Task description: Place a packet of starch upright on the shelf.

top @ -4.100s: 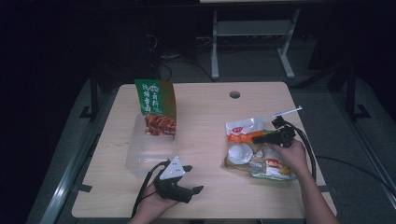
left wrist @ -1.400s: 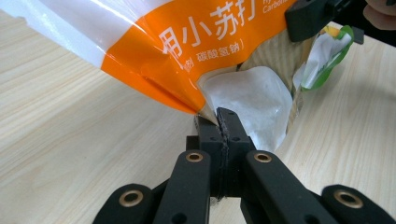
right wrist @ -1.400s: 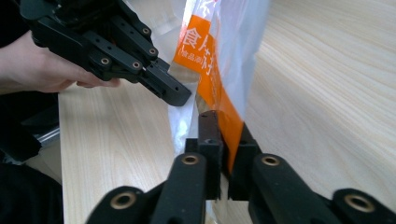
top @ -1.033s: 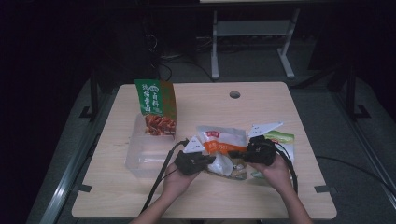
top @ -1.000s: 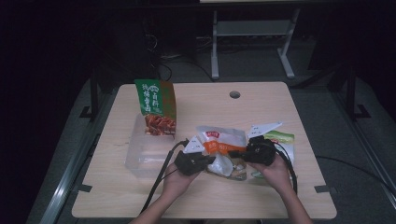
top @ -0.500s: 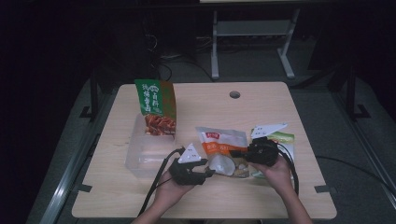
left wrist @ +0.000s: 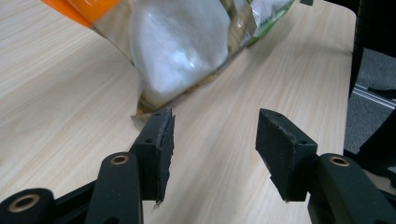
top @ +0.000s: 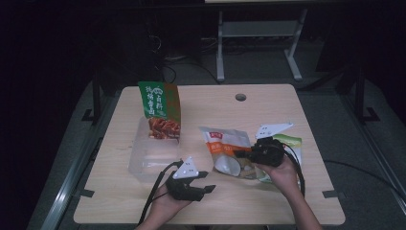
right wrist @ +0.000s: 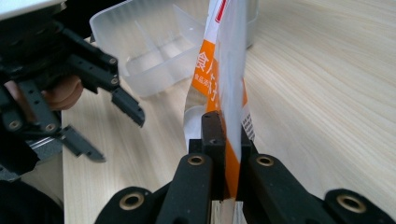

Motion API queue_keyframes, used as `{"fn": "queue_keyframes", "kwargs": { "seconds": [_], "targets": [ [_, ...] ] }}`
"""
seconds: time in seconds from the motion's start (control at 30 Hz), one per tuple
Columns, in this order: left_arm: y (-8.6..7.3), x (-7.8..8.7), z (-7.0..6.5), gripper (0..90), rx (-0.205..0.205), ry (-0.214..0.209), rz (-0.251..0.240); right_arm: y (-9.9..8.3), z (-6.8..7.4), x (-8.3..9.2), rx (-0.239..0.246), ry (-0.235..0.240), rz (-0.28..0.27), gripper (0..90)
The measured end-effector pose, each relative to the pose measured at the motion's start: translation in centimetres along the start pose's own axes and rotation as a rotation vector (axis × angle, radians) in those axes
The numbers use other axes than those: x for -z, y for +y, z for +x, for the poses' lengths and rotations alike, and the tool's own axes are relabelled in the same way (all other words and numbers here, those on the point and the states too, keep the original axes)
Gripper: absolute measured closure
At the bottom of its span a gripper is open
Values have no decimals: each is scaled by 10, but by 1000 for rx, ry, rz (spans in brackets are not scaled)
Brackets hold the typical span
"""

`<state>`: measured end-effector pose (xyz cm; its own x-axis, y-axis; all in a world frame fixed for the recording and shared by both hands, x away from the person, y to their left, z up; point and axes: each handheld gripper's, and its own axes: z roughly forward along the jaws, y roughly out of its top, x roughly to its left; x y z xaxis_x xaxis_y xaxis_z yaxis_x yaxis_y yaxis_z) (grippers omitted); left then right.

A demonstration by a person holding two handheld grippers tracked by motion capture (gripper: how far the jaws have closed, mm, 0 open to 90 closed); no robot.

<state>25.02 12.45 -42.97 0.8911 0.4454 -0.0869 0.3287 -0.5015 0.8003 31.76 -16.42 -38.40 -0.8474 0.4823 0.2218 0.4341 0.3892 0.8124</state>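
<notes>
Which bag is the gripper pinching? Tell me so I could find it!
Look at the wooden table, right of the clear plastic box. The right gripper pinches the orange-and-white snack bag, unlike the tall green bag standing behind the box.

The counter [top: 297,120] is showing pale, matt wood grain. The snack bag [right wrist: 223,70] is gleaming as glossy plastic film. The container [right wrist: 154,42] is looking like frosted, translucent plastic. The right gripper [right wrist: 223,140] is showing matt black plastic with brass-coloured rivets.
</notes>
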Motion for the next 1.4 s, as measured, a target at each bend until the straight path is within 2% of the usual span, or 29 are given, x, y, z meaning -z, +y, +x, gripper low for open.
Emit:
{"fn": "queue_keyframes", "kwargs": {
  "seconds": [0.13, 0.3, 0.53, 0.63, 0.83, 1.0, 1.1, 1.4],
  "targets": [
    [-6, 3, -3, 434, 4, 3, 0, 7, 0, -1, -7, 3, -12, 899],
    [-7, 6, -3, 405, 6, 5, -9, 21, 5, -4, 15, -8, -6, 899],
    [-7, 9, -6, 395, -21, 5, -25, 41, 9, -5, 25, 16, -4, 899],
    [-8, 9, -7, 392, -10, 2, -31, 49, 12, -7, 37, 18, 1, 899],
    [-8, 9, -8, 386, -21, 0, -23, 65, 15, -13, 56, 32, -5, 899],
    [-9, 9, -9, 381, -11, -5, -27, 78, 18, -20, 74, 54, -1, 899],
    [-9, 10, -8, 379, -28, -3, -28, 85, 21, -25, 83, 65, -3, 899],
    [-9, 10, -10, 374, -24, -13, -25, 106, 27, -45, 103, 106, -13, 899]
  ]
}}
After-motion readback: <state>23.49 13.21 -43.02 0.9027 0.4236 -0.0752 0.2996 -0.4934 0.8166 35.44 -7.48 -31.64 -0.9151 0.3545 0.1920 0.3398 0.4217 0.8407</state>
